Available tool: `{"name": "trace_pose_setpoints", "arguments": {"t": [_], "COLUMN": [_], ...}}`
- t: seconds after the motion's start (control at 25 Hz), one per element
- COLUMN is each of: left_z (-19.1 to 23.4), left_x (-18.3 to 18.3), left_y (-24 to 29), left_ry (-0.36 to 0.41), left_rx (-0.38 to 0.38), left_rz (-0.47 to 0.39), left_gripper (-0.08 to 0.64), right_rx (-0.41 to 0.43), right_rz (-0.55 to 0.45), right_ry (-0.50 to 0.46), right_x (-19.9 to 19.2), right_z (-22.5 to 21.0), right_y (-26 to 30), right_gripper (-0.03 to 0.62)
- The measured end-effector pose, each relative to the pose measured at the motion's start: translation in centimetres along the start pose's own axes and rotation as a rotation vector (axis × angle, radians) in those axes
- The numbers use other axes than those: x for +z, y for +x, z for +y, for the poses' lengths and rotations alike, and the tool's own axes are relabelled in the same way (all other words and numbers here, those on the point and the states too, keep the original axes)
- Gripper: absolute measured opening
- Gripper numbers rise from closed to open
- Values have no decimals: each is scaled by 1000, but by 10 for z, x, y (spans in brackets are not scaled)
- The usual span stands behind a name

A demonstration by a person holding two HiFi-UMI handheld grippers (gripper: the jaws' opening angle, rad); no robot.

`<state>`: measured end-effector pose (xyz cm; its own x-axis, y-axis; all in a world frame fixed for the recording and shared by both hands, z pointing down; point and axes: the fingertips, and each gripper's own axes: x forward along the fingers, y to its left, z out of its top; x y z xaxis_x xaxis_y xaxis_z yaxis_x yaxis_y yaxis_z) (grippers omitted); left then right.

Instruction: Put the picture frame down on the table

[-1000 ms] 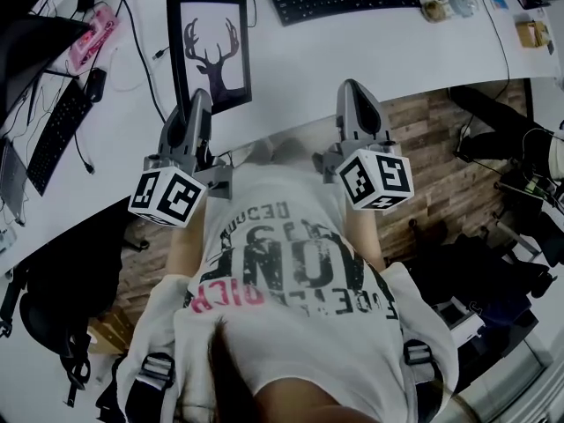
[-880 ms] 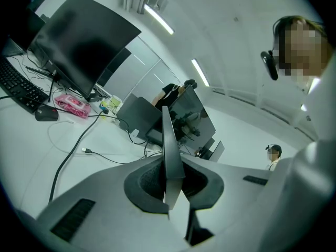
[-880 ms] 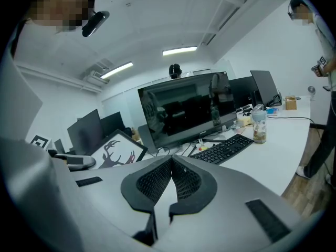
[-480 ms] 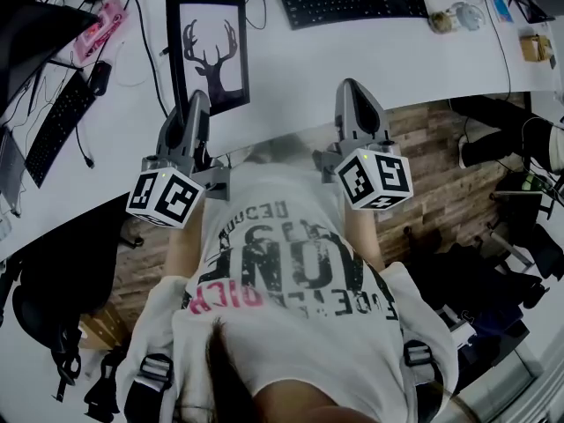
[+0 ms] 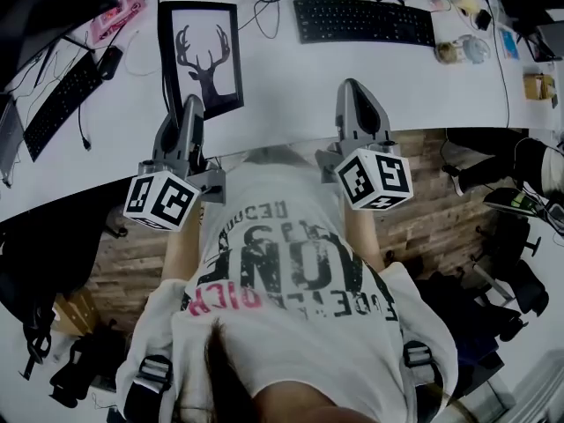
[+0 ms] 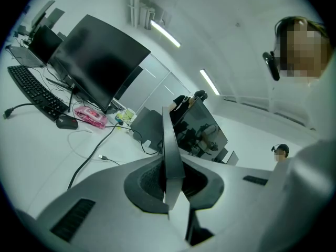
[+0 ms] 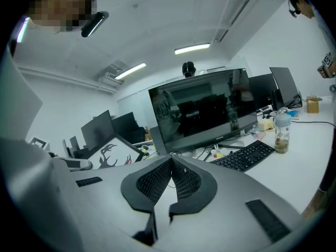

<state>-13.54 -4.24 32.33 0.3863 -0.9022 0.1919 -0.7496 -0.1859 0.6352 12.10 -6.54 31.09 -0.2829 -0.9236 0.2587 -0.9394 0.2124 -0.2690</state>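
White desk [image 5: 291, 86] fills the upper half of the head view, strewn with cables, with a keyboard [image 5: 363, 22] at about 1 o'clock and a second keyboard [image 5: 55, 104] out at 10 o'clock. The picture frame [image 5: 199, 55], a deer print behind glass, sits at about 11 o'clock, its face turned up toward the camera.

The left tool [image 5: 192, 104] is clamped on the frame's near edge. In the left gripper view that edge runs straight between the ribbed pads, which press on it from both sides. Gripping the thin rim rather than the glass face gives a firm hold and probably leaves the back free to meet the desk.

The right gripper view shows the frame at 9 o'clock, slanted with its far end raised. It seems to be held over the desk rather than lying flat, though I cannot tell whether any corner touches the surface.

The right tool [image 5: 352, 86] has its jaws together with nothing between them. It points toward a monitor [image 7: 202, 109] and hangs well apart from the frame, so it takes no part in the hold.
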Motion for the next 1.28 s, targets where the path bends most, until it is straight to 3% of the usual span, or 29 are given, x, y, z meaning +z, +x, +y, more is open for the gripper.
{"name": "trace_pose_setpoints", "arguments": {"t": [0.68,1.28], "left_z": [-10,17], "left_x": [-5,-49], "left_y": [-2,3], "left_ry": [-4,-30], "left_rx": [63,119], "left_rz": [-43,82], "left_gripper": [26,26], "right_rx": [63,68], "right_rz": [15,108], "right_ry": [2,0], "right_x": [8,-20], "right_z": [-12,-11], "right_y": [12,22], "right_gripper": [2,1]}}
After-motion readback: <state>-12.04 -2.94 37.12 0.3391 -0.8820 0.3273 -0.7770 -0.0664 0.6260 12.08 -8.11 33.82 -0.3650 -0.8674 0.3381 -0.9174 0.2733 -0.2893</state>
